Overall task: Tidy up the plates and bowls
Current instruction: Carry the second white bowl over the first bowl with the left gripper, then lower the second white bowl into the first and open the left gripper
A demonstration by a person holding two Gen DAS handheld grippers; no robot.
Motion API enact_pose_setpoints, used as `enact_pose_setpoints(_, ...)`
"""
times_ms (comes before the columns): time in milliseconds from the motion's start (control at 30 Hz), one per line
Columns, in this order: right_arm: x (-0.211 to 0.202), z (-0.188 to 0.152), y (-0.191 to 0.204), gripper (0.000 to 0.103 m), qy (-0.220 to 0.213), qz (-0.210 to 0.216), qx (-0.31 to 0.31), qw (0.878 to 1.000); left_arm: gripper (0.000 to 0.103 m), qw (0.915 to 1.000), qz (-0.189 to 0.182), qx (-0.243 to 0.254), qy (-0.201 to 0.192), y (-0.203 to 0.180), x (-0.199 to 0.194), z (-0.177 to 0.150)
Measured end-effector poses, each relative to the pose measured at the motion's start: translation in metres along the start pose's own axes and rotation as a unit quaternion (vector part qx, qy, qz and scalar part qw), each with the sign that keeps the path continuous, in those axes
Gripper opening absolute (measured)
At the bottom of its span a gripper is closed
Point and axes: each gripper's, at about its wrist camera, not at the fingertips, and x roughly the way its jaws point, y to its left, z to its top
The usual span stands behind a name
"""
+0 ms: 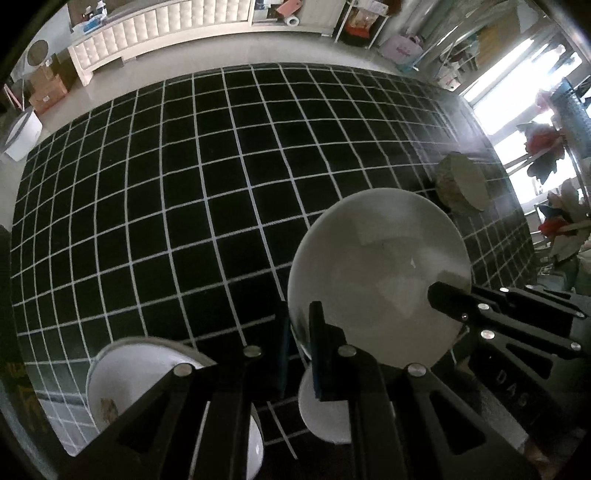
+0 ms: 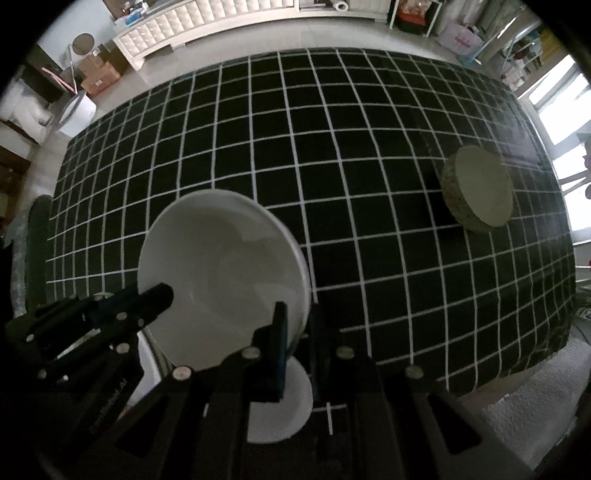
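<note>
We hold a white bowl (image 1: 376, 273) between both grippers. Left gripper (image 1: 297, 343) and right gripper (image 2: 295, 332) each pinch opposite rims. A smaller white dish (image 2: 284, 406) sits directly beneath the bowl.

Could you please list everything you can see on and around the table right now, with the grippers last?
Large bowl: one, white, lifted over the near side of the table, gripped by its rim on both sides.
Small dish: one, white, on the cloth below the large bowl.
Patterned bowl: one, white with a brown motif inside, near left corner.
Speckled dish: one, grey-green, far right of the table.
Tablecloth: one, black with white grid.
Bench: one, white tufted, on the floor beyond the table.
Boxes: cardboard, brown, floor at far left.
Left gripper: black, shut on the large bowl's rim.
Right gripper: black, shut on the opposite rim.
</note>
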Motion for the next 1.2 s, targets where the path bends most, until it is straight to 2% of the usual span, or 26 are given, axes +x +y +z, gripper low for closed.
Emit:
enact_pose_setpoints(100,-0.025,-0.023,0.021,0.013,-0.004,-0.002,-0.001,1.000,0.008,1.0000,0.001,0.007,-0.006,-0.009,-0.011,-0.012)
enact_pose_setpoints(200,-0.047,-0.062,0.026,0.013,-0.005,-0.002,-0.001,1.000,0.008,1.0000,0.000,0.009,-0.003,-0.012,-0.014,-0.024)
enact_pose_setpoints(333,-0.050,-0.116,0.033,0.013,0.009,0.000,0.002,1.000,0.008,0.9999,0.000,0.009,0.006,-0.015,-0.013,-0.046)
enact_pose_setpoints(500,-0.042,-0.156,0.057,0.013,0.035,0.001,0.006,0.999,0.008,0.9997,0.001,0.006,0.025,-0.016,0.004,-0.070)
enact_pose_setpoints(567,-0.043,-0.165,0.056,0.013,0.044,0.002,0.008,0.999,0.008,0.9995,0.002,0.003,0.033,-0.015,0.010,-0.075)
enact_pose_setpoints(900,-0.041,-0.202,0.111,0.013,0.063,0.005,-0.003,0.998,0.008,0.9988,0.007,-0.008,0.048,-0.007,0.030,-0.085)
enact_pose_setpoints(1067,-0.028,-0.203,0.096,0.013,0.071,0.010,-0.010,0.997,0.008,0.9986,0.010,-0.008,0.050,-0.008,0.033,-0.086)
enact_pose_setpoints(1100,-0.031,-0.207,0.104,0.013,0.071,0.005,-0.014,0.997,0.008,0.9986,0.009,-0.009,0.052,-0.008,0.033,-0.086)
enact_pose_setpoints(1200,-0.025,-0.212,0.086,0.014,0.069,0.014,-0.016,0.997,0.008,0.9986,0.010,-0.009,0.051,-0.008,0.030,-0.088)
